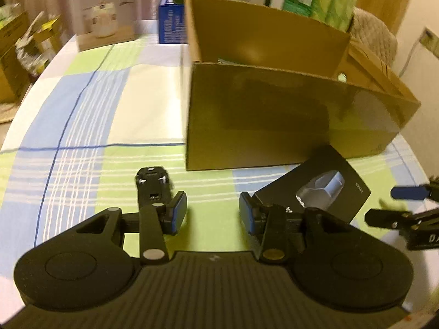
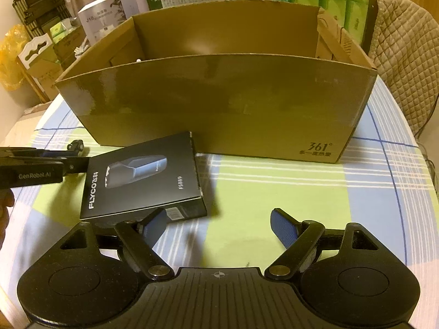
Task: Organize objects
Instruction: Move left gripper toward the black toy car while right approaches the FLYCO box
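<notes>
Low over the worktop point(image 1: 90, 104), which wears a checked cloth of green, blue and white, the left claw point(image 1: 212, 213) hangs with its blue-padded fingers spread wide and nothing between them. A small black toy car point(image 1: 152, 189) lies on the cloth just ahead of its left finger, close to the pad, though contact cannot be told. Its right finger sits just beside the near corner of a flat black shaver box printed with a grey shaver point(image 1: 315, 189); whether they touch is unclear too.

From the right wrist view, the right claw point(image 2: 218, 227) is likewise spread wide and holds nothing. Its left finger point(image 2: 155, 226) overlaps the near edge of the black shaver box point(image 2: 142, 175), lettered FLYCO, which lies flat on the cloth at a slant. The right finger hovers over bare cloth.

Behind the shaver box stands a large open brown cardboard carton point(image 2: 219, 109), marked 361° on its front wall, its near wall just beyond the box's far corner. The left claw reaches in from the left edge of this view, and the toy car point(image 2: 76, 145) shows small behind it, near the carton's left corner.
</notes>
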Tool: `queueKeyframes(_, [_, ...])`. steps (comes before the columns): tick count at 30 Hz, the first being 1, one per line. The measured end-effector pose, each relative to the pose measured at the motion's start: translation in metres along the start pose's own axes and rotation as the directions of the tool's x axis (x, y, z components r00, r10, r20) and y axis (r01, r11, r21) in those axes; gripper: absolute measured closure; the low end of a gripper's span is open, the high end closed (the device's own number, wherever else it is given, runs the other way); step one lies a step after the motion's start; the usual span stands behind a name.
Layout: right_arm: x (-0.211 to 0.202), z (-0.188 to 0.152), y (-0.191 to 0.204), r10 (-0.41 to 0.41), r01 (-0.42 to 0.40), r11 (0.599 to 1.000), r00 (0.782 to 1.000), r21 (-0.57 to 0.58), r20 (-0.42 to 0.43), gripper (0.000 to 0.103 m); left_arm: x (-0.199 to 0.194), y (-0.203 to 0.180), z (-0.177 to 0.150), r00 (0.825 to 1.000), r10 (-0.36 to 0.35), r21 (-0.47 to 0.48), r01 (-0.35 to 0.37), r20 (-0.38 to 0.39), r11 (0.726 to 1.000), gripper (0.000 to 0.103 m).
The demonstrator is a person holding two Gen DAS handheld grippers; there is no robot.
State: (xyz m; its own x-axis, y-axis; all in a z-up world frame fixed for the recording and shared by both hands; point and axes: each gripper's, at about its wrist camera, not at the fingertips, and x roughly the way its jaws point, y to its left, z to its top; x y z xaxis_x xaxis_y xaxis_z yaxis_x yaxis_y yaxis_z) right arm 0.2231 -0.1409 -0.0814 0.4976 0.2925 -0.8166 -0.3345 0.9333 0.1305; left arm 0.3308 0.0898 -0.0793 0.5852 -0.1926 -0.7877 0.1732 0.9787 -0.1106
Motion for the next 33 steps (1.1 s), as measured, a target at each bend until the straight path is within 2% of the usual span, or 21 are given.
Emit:
queueKeyframes(5, [-0.010, -0.002, -0.008, 0.019, -0.020, 0.998, 1.000, 0.054, 0.020, 0.023, 0.004, -0.012, -0.003, 0.997, -0.074, 0.080, 0.075, -0.017, 0.994, 0.067])
queueKeyframes(8, [-0.018, -0.003, -0.012, 0.037, -0.040, 0.994, 0.999, 0.097, 0.034, 0.023, 0.001, -0.027, -0.008, 0.991, -0.128, 0.146, 0.130, -0.025, 0.981, 0.067])
queueKeyframes(10, [-0.020, -0.007, -0.016, 0.020, -0.022, 0.993, 1.000, 0.112, 0.021, 0.023, 0.000, -0.037, -0.012, 0.986, -0.163, 0.176, 0.166, -0.033, 0.970, 0.067])
queueKeyframes(13, [-0.017, -0.013, -0.020, 0.014, -0.013, 0.993, 1.000, 0.118, -0.007, 0.023, -0.002, -0.049, -0.015, 0.986, -0.164, 0.224, 0.167, -0.031, 0.960, 0.066])
queueKeyframes(16, [-0.012, -0.014, -0.027, 0.003, 0.000, 0.992, 1.000, 0.128, -0.018, 0.023, -0.002, -0.048, -0.013, 0.986, -0.165, 0.214, 0.168, -0.032, 0.962, 0.066])
queueKeyframes(20, [-0.016, -0.012, -0.037, 0.057, -0.061, 0.975, 0.998, 0.212, 0.027, 0.023, -0.002, -0.046, -0.010, 0.987, -0.157, 0.214, 0.157, -0.021, 0.964, 0.065])
queueKeyframes(23, [-0.015, -0.011, -0.032, 0.009, -0.011, 0.981, 1.000, 0.195, 0.013, 0.023, -0.005, -0.040, -0.007, 0.987, -0.161, 0.198, 0.159, -0.007, 0.967, 0.062])
queueKeyframes(27, [-0.013, -0.008, -0.033, -0.003, 0.001, 0.982, 1.000, 0.189, 0.011, 0.023, -0.002, -0.038, -0.002, 0.987, -0.161, 0.185, 0.156, 0.010, 0.970, 0.062])
queueKeyframes(30, [-0.016, -0.006, -0.036, -0.029, 0.025, 0.980, 0.999, 0.196, 0.021, 0.023, -0.002, -0.043, -0.003, 0.976, -0.219, 0.217, 0.212, 0.013, 0.953, 0.058])
queueKeyframes(33, [-0.016, -0.004, -0.037, -0.040, 0.035, 0.982, 0.999, 0.184, 0.022, 0.023, 0.001, -0.050, -0.003, 0.966, -0.257, 0.235, 0.250, 0.000, 0.939, 0.049])
